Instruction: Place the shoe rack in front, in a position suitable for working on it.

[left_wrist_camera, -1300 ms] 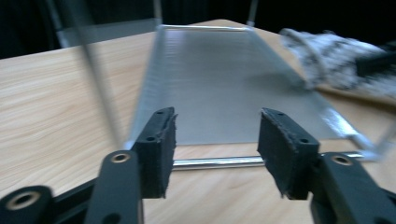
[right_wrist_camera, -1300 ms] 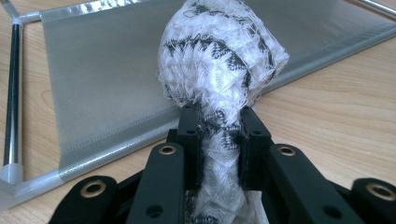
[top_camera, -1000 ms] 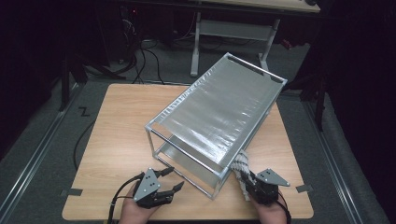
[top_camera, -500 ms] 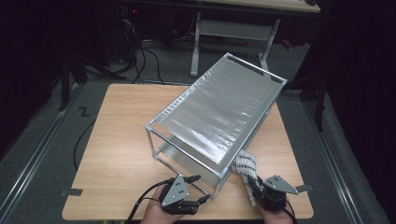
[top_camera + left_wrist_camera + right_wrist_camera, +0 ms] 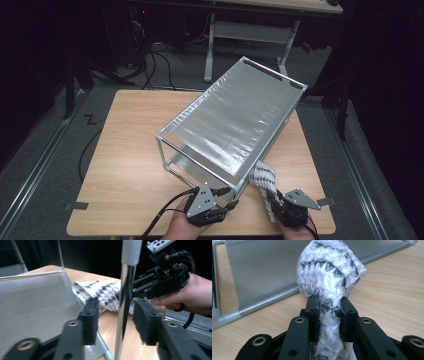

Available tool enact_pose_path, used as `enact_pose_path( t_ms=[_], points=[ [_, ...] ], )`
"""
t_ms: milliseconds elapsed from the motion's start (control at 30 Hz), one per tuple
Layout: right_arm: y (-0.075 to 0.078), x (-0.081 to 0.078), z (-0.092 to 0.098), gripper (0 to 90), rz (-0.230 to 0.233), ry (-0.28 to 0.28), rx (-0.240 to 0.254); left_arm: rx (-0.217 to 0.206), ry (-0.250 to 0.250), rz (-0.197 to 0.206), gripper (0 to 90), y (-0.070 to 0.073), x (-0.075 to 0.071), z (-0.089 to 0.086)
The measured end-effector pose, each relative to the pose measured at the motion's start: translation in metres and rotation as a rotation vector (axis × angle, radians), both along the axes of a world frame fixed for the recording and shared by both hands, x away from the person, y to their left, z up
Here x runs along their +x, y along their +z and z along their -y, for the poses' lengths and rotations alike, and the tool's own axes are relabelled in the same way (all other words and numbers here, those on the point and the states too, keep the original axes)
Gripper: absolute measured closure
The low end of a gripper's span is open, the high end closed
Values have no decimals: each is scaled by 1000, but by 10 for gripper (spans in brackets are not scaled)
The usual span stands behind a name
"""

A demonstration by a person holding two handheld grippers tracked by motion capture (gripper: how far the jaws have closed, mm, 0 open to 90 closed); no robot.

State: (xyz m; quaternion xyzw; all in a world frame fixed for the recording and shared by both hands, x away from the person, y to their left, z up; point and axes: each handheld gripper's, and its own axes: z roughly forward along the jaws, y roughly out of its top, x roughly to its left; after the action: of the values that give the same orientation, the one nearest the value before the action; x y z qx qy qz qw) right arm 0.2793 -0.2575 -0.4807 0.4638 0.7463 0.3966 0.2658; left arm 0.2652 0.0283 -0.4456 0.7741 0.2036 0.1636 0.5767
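A metal rack with grey mesh shelves lies slanted on the wooden table. My left gripper is at the rack's near corner. In the left gripper view its jaws straddle the chrome corner post; they have just been closing, and a gap shows beside the left pad. A white cloth with black pattern lies right of that corner. My right gripper is shut on the cloth, which bulges above the pads. The right gripper and its hand also appear beyond the post.
The rack's lower mesh shelf lies just beyond the cloth. Bare tabletop stretches left of the rack. Tape marks sit at the table's front corners. Cables and a desk frame stand on the floor behind.
My left gripper has slid right along the table's front edge to the rack's near corner, and its jaws have narrowed around the post. The right gripper and cloth have stayed put.
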Motion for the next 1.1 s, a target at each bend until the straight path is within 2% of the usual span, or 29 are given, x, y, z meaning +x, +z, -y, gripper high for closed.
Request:
enact_pose_path(
  t_ms=[67,133,167,267,400,567,667,700,733,867,933,967,1100],
  points=[
    [1,1,0,734,6,1,1,9,-4,8,655,0,1,2],
    [2,2,-1,736,15,4,4,10,-20,13,754,-1,0,2],
    [3,3,-1,740,20,13,2,11,-12,21,796,-1,-2,1],
    [7,5,-5,748,34,29,5,18,-3,36,799,-1,-8,-3],
    [9,15,-17,750,48,62,-15,14,2,43,797,0,-21,-19],
    [14,40,-41,752,62,94,-45,10,13,27,799,0,-34,-45],
    [14,63,-57,753,59,111,-83,-17,53,21,801,-1,-41,-60],
    [13,76,-65,753,38,111,-91,-22,57,17,802,-1,-41,-63],
    [11,82,-69,753,24,112,-99,-25,63,15,803,-1,-42,-66],
    [0,106,-88,751,-47,131,-187,-17,79,22,803,-2,-45,-75],
    [-6,110,-93,753,-89,128,-227,-1,85,20,804,-3,-44,-79],
    [-10,109,-95,754,-105,121,-231,-9,85,29,805,-5,-45,-81],
    [-12,104,-94,756,-94,122,-225,-5,91,34,804,-5,-46,-85]
  ],
)
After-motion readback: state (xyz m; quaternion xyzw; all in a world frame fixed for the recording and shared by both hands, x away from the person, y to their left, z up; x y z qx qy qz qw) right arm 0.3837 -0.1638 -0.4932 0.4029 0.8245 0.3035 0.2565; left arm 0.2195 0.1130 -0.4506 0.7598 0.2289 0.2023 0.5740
